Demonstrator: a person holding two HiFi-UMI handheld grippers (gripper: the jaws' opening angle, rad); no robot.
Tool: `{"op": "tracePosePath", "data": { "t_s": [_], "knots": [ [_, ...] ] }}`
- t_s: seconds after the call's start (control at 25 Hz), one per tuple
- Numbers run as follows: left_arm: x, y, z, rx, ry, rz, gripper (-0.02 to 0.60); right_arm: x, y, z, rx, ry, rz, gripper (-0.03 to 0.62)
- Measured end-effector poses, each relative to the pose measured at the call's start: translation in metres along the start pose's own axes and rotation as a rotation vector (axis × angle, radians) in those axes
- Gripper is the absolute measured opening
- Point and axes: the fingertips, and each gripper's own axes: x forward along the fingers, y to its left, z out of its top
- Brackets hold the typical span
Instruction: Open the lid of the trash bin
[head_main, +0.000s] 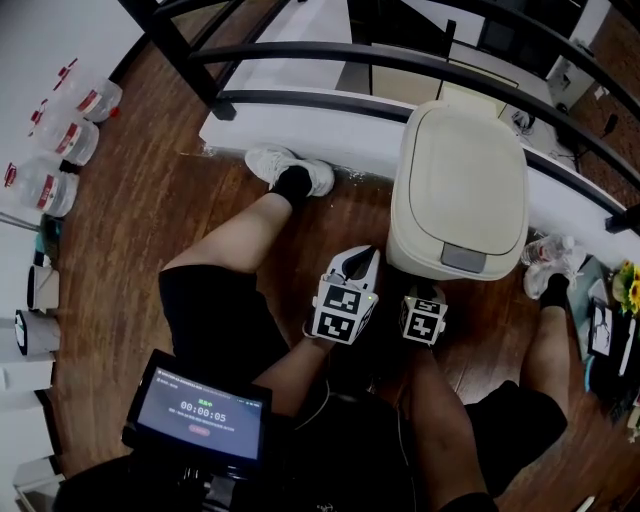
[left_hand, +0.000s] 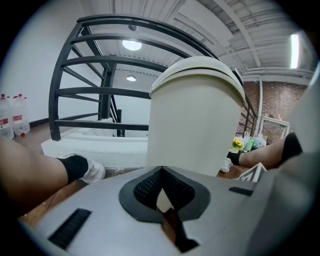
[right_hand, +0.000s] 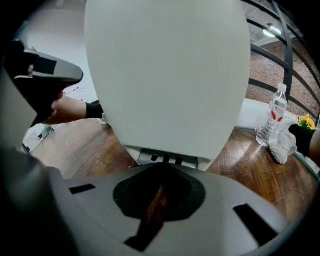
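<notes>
A cream trash bin (head_main: 458, 190) stands on the wood floor between the person's feet, its domed lid (head_main: 465, 165) down and a grey push tab (head_main: 463, 258) at its near edge. My left gripper (head_main: 360, 262) is shut, just left of the bin's front. In the left gripper view the bin (left_hand: 192, 115) rises right ahead of that gripper (left_hand: 161, 169). My right gripper (head_main: 426, 292) is shut too, low under the tab. In the right gripper view the bin (right_hand: 167, 75) fills the frame above the gripper (right_hand: 161, 166), and its grey foot (right_hand: 165, 159) sits close by. Neither holds anything.
A black railing (head_main: 330, 55) on a white ledge (head_main: 300, 125) runs behind the bin. The person's legs and white shoes (head_main: 290, 168) flank it. Water bottles (head_main: 60, 140) stand far left, one bottle (right_hand: 275, 115) lies right of the bin. A screen (head_main: 200, 410) sits at the lap.
</notes>
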Motion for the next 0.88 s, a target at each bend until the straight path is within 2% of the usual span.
{"op": "tracePosePath", "data": {
  "t_s": [0.32,0.52,0.64,0.8,0.88],
  "knots": [
    [0.007,-0.001,-0.011,-0.013,0.03,-0.013,-0.002,0.022,0.0,0.0,-0.004,-0.016,-0.025,0.005],
    [0.019,0.005,-0.02,-0.016,0.041,-0.008,-0.002,0.045,-0.004,-0.012,-0.027,0.045,-0.018,0.005],
    [0.021,0.008,-0.023,-0.018,0.047,-0.005,-0.002,0.048,-0.003,-0.014,-0.082,0.045,-0.024,0.005],
    [0.017,0.008,-0.022,-0.027,0.053,-0.005,-0.002,0.042,-0.003,-0.013,-0.06,0.05,-0.023,0.005],
    [0.021,0.009,-0.028,-0.03,0.058,-0.003,-0.002,0.047,-0.004,-0.017,-0.085,0.053,-0.021,0.005]
  ]
}}
